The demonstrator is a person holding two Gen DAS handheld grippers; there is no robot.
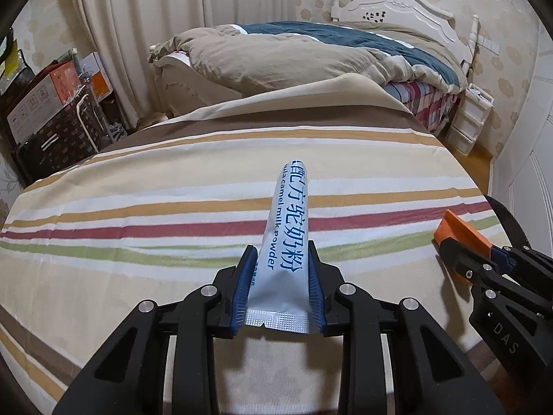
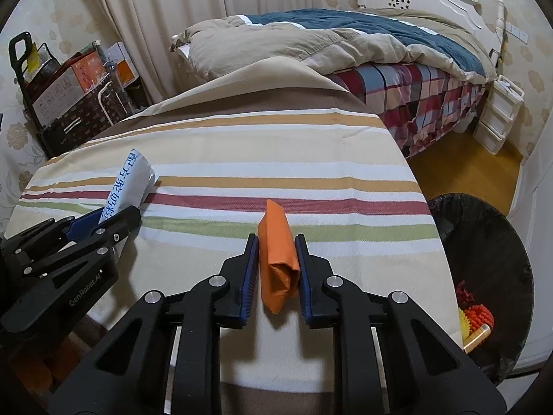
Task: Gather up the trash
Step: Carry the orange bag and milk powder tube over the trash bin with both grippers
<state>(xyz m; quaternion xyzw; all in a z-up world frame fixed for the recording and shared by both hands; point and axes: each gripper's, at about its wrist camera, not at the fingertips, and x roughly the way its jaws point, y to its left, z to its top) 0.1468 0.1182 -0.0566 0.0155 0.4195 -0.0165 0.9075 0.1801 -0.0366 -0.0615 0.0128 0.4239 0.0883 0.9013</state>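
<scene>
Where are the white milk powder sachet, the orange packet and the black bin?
milk powder sachet [image 1: 281, 242], left wrist view, printed middle.
orange packet [image 2: 278, 259], right wrist view, folded middle.
black bin [image 2: 484, 242], right wrist view, liner's inner wall.

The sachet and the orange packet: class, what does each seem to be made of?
Sachet: probably foil-lined plastic film, smooth and printed, with a silvery crimped seal at its end. Orange packet: matte and creased with folded corners, perhaps paper or thin plastic; the look leaves it open.

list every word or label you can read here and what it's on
"camel milk powder", beside large blue Chinese characters: white sachet held in the left claw.
"DAS": right claw's body.
"GenRobot.AI": left claw's body.
Print on the cardboard boxes: too small to read.
</scene>
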